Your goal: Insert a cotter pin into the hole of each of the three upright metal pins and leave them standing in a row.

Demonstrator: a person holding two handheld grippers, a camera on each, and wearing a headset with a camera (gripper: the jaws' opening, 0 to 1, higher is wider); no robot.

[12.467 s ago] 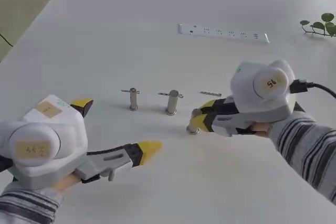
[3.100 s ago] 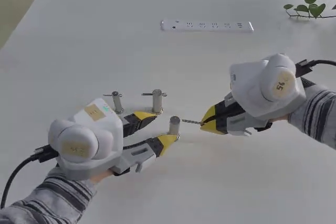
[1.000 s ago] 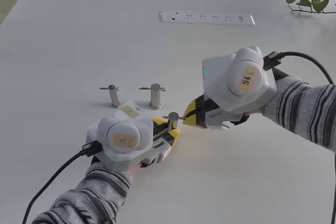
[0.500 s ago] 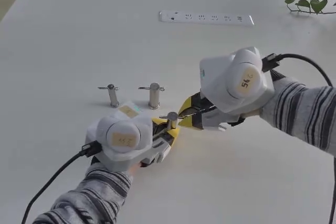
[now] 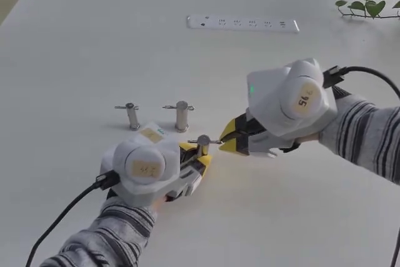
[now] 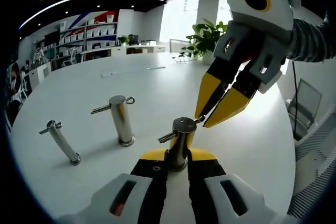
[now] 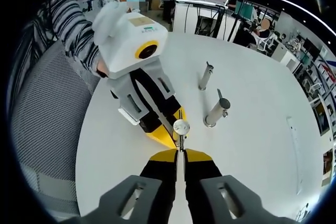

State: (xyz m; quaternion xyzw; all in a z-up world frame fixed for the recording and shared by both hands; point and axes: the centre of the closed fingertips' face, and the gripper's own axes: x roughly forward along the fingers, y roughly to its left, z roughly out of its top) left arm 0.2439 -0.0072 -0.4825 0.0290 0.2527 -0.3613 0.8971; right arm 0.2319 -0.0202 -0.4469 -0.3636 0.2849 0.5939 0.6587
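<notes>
Left gripper (image 5: 199, 157) clamped on nearest metal pin (image 5: 203, 144), upright on table (image 5: 125, 42). Right gripper (image 5: 226, 142) clenched on cotter pin (image 5: 211, 141). The pin was short of the hole three seconds back and is now through it.

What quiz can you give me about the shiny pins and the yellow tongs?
1. True or false: the left tongs are gripping the nearest metal pin near its base.
2. Pick one: what do the right tongs hold? A) a cotter pin B) a power strip C) a plant leaf
3. Fill the gap: ___ metal pins stand on the table.

Key: 1 true; 2 A; 3 three.
</notes>
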